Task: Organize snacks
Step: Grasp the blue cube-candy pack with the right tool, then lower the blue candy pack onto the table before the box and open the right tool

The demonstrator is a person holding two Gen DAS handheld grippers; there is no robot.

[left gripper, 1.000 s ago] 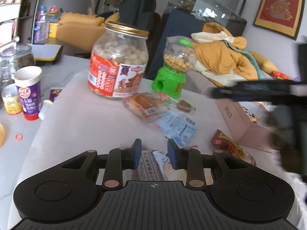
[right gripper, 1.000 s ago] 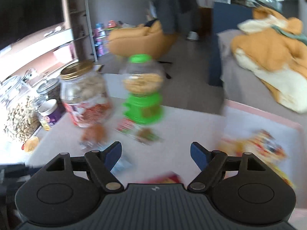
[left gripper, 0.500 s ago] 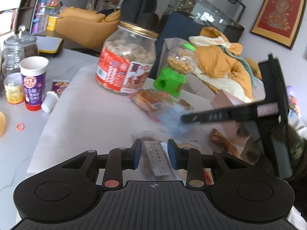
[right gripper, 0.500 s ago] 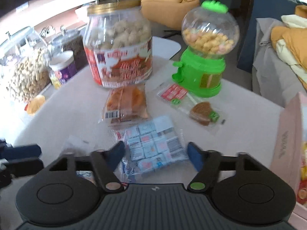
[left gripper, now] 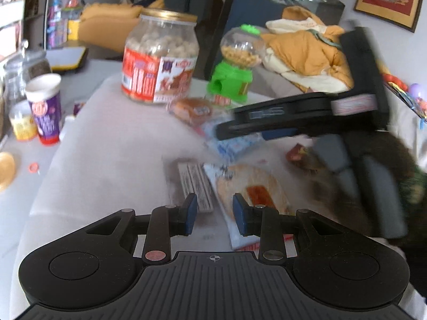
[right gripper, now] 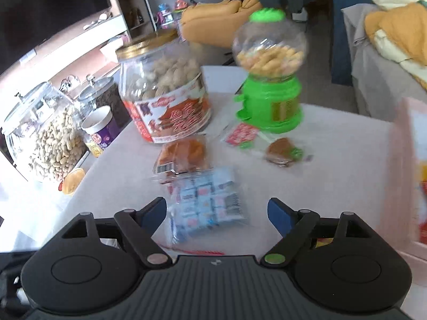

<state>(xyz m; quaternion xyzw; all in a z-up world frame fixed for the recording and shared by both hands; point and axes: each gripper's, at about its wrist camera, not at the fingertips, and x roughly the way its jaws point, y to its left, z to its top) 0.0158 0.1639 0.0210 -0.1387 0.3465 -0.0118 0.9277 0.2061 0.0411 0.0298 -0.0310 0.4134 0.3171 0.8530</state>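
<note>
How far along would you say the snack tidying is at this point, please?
Nothing looks done: one snack shows in the pink cardboard box, though little of its inside is visible. In hand: the right gripper, jaws opening, is over the clear bag of blue-and-white candies, gripping nothing. The left gripper is empty. Left: orange pastry packet, brown wrapped cookie.

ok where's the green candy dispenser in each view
Left wrist view: green candy dispenser, upper middle, right of the big red-label jar.
Right wrist view: green candy dispenser, upper right of centre, again right of that jar.
Shared landmark: the red-label jar with the gold lid.
</note>
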